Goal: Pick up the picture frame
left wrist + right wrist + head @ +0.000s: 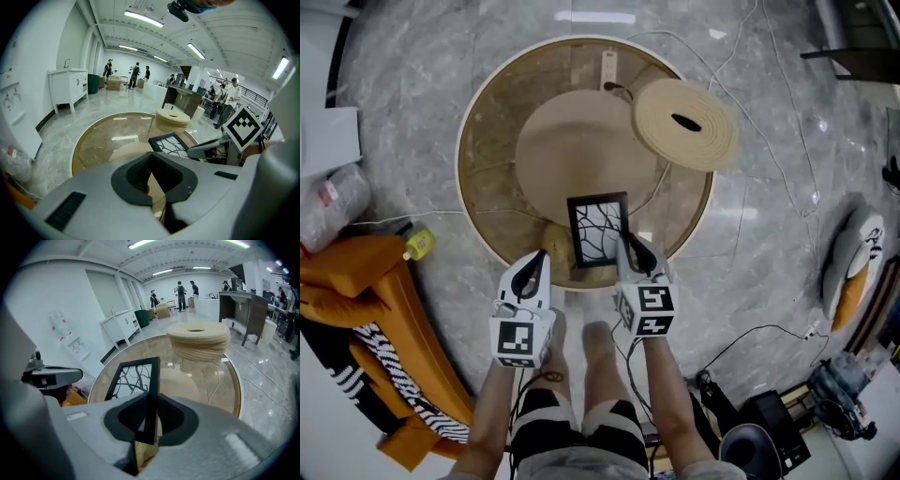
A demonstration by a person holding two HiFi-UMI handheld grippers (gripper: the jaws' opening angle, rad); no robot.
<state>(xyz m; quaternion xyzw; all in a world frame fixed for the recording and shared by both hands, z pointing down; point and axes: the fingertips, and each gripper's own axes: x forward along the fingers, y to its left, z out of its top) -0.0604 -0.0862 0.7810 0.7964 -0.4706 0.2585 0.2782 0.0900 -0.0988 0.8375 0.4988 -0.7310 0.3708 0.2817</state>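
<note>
The picture frame [598,230] is black with a white branch pattern, and it hangs tilted over the near edge of the round glass table [469,187]. My right gripper [625,239] is shut on the frame's right edge. In the right gripper view that frame [133,378] rises between the pads of my right gripper [151,420]. My left gripper [541,255] hovers just left of the frame, tips together, holding nothing. The left gripper view shows the frame [169,142] ahead to the right of my left gripper [152,180].
A round woven coil [684,122] rests on the table's far right. A power strip [609,66] and cables lie at the back. An orange seat [366,281], a yellow bottle [418,244] and a plastic bag [333,202] stand left. Dark equipment [769,431] sits bottom right.
</note>
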